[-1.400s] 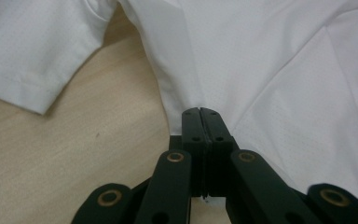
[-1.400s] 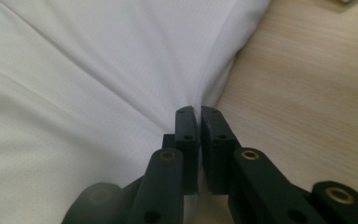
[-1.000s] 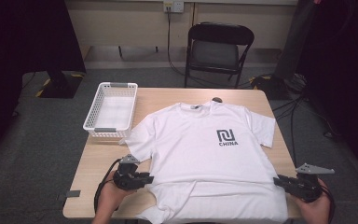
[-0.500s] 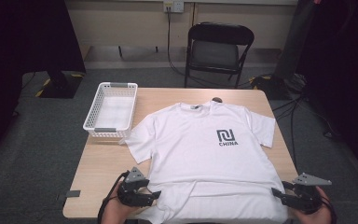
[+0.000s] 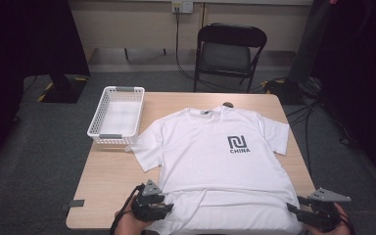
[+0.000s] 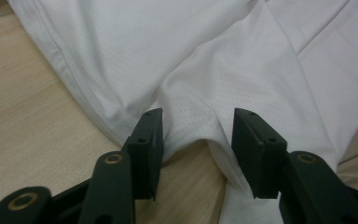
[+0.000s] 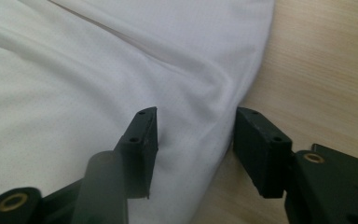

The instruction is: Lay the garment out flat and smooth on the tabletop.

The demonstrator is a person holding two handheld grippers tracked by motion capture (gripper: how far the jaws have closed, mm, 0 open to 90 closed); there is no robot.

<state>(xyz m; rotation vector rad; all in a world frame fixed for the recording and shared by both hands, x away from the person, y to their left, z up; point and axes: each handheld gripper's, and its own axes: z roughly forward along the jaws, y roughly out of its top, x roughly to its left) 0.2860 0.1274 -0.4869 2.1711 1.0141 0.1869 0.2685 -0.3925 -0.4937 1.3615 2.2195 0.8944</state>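
White T-shirt (image 6: pixel 242 60) hem lies between parted jaws.

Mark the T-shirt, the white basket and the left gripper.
T-shirt (image 5: pixel 210 161): high view, plain chest fabric.
white basket (image 5: pixel 100 116): high view, left wall.
left gripper (image 6: pixel 196 140): left gripper view, gap between its open jaws.

We read "CHINA" in dark letters under a square logo on the chest of the white T-shirt (image 5: pixel 215 161).

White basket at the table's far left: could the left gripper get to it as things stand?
Probably yes. The left gripper is open at the shirt hem, and bare table lies between it and the basket.
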